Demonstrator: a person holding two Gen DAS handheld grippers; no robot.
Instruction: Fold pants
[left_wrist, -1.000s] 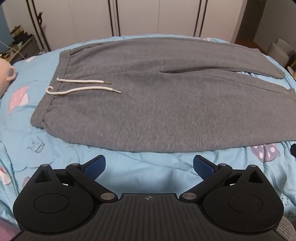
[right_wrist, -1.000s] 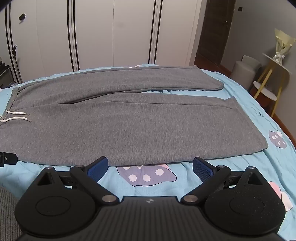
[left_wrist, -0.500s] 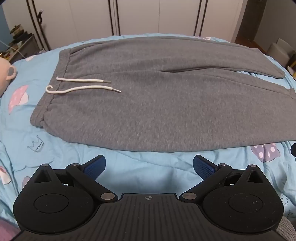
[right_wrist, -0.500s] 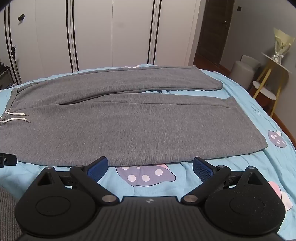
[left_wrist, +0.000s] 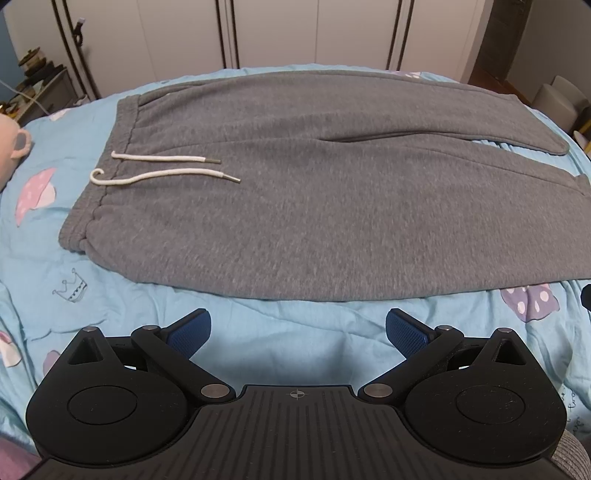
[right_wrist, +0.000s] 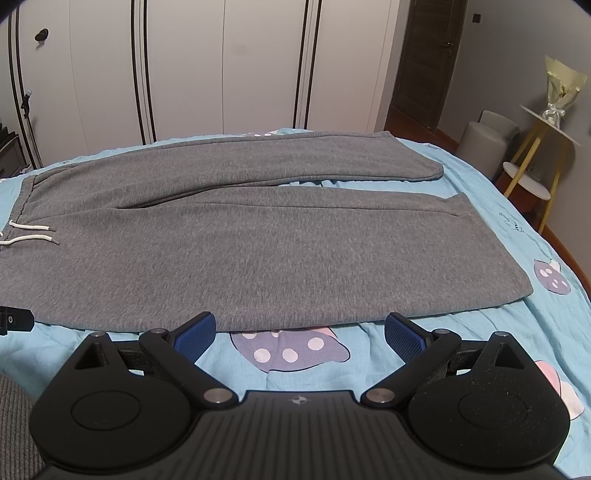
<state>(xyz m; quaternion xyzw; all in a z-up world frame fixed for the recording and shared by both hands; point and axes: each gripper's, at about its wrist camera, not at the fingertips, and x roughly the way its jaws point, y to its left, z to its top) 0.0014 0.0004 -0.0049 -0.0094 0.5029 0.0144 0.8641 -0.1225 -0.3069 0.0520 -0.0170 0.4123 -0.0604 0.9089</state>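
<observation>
Grey sweatpants (left_wrist: 314, 192) lie flat across a light blue bedsheet (left_wrist: 288, 332), waistband to the left with a white drawstring (left_wrist: 155, 170), both legs running right. In the right wrist view the pants (right_wrist: 258, 240) show their two leg ends at the right, the far leg above the near one. My left gripper (left_wrist: 297, 330) is open and empty, just in front of the pants' near edge below the waist part. My right gripper (right_wrist: 299, 334) is open and empty, at the near edge of the near leg.
White wardrobe doors (right_wrist: 221, 66) stand behind the bed. A dark door (right_wrist: 424, 62), a grey stool (right_wrist: 487, 136) and a small yellow-legged side table (right_wrist: 543, 144) with a bouquet stand at the right. A plush toy (left_wrist: 11, 147) lies at the left edge.
Both grippers have crept slightly forward toward the pants' near edge. The jaws stay open and the pants have not moved.
</observation>
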